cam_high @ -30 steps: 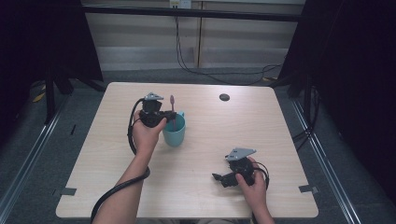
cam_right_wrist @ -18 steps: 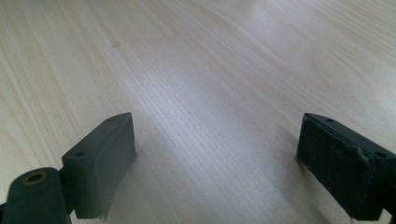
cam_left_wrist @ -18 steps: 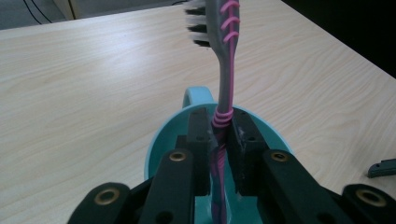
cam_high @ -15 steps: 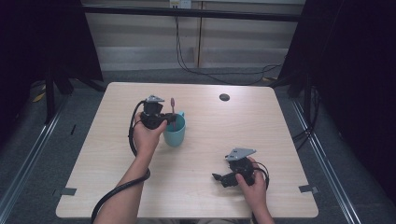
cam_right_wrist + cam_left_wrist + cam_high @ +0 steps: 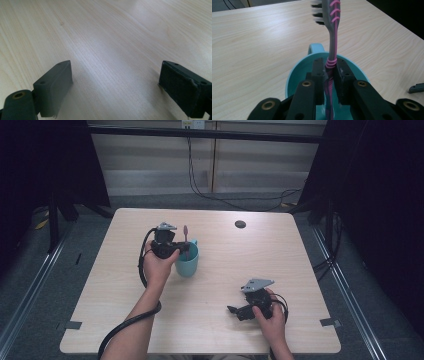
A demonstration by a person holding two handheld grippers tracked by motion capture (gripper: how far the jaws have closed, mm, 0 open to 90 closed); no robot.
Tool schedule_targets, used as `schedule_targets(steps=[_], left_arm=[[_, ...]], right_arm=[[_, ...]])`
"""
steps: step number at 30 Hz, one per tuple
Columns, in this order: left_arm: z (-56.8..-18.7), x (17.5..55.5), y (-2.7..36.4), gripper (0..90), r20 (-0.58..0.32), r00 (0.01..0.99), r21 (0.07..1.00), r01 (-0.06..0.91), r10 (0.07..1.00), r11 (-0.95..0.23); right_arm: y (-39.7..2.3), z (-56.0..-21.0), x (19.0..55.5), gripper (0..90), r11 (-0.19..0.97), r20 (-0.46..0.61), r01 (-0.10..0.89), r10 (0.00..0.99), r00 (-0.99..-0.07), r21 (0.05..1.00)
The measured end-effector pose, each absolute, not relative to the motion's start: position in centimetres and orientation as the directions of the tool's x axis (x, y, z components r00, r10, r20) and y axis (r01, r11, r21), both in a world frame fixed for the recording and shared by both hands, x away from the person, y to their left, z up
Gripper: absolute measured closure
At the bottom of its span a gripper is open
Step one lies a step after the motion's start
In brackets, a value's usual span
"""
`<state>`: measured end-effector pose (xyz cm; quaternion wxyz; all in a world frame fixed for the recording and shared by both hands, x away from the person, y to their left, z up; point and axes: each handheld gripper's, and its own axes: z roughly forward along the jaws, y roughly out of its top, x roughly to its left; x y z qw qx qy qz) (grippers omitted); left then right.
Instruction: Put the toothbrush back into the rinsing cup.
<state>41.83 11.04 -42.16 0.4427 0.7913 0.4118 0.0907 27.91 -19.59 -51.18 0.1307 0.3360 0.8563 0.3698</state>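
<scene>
One toothbrush [image 5: 332, 42] stands in the teal cup [image 5: 187, 263], left claw [image 5: 329, 75] clamping it; right claw [image 5: 115, 92] gapes.

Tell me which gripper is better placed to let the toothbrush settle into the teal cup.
Left. The left gripper is shut on the toothbrush, holding it upright over the teal cup. The right gripper is open and empty, low over bare table away from the cup.

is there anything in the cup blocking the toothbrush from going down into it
Nothing visible does. The left gripper holds the toothbrush upright over the teal cup, handle end already inside, and what shows of the inside looks empty.
</scene>
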Motion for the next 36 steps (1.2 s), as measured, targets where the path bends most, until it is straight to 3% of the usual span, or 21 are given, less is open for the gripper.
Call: schedule_targets(steps=[9,25,36], left_arm=[[-41.7,41.8,10.9,65.8,-0.187,0.657,0.778,0.553,0.730,-0.298],[-40.6,41.1,11.8,62.1,-0.189,0.652,0.783,0.551,0.734,-0.288],[-40.1,40.8,12.5,53.6,-0.201,0.648,0.784,0.556,0.735,-0.277]], right_arm=[[-19.6,-51.2,27.9,10.8,0.499,0.026,0.480,0.673,-0.740,0.722],[-19.5,-51.2,27.9,10.2,0.501,0.028,0.480,0.671,-0.741,0.720],[-19.5,-51.2,27.9,10.2,0.501,0.027,0.480,0.671,-0.741,0.720]])
